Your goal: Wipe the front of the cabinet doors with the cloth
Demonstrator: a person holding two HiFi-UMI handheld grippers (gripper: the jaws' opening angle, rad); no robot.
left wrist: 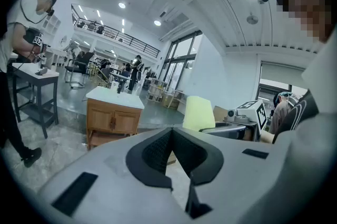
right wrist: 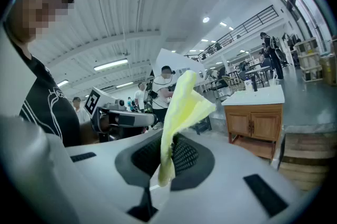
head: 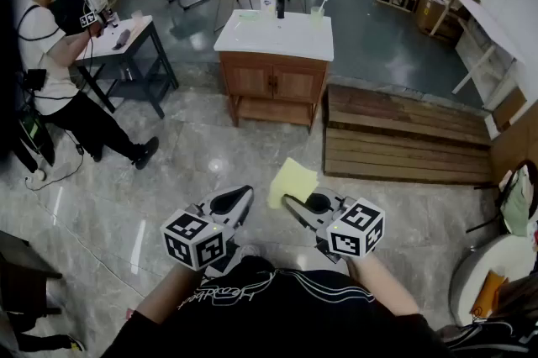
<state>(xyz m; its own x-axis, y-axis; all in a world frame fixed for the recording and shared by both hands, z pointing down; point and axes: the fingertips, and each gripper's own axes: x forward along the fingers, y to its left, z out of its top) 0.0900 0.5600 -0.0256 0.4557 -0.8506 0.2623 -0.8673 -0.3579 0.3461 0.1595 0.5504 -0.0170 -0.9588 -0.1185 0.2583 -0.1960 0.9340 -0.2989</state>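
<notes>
Grey polished floor (head: 168, 180), big open hall with glass fronts and a balcony rail in the background.

- Yellow cloth (head: 293, 181): pinched at one end in the right gripper (head: 290, 201), its free part fanning up and forward past the jaw tips. In the right gripper view the cloth (right wrist: 181, 112) rises out of the ribbed pads, a short tail hanging below the pinch. Held in the air, well apart from the cabinet.
- Right gripper (right wrist: 166, 157): jaws clenched on the cloth.
- Left gripper (head: 244, 192): just beside the right one, at about the same height. In its own view (left wrist: 176, 157) the pads meet with nothing between them.
- Marker cubes (head: 357, 229): black-and-white square patterns only, no letters.
- Black shirt (head: 227, 293) of the person holding the grippers: white script print, too warped to read.
- Cabinet (head: 273, 83): wood, white top, two doors (head: 273, 81) closed, open shelf below. It stands ahead across bare floor.
- On its top: a dark bottle (head: 280, 5), a pale pump bottle (head: 267, 2), a cup (head: 317, 12). Labels too small to read.
- Wooden platform (head: 403, 138): slatted, just right of the cabinet.
- Far left: a person in a white shirt (head: 50, 54) at a dark desk (head: 126, 41).
</notes>
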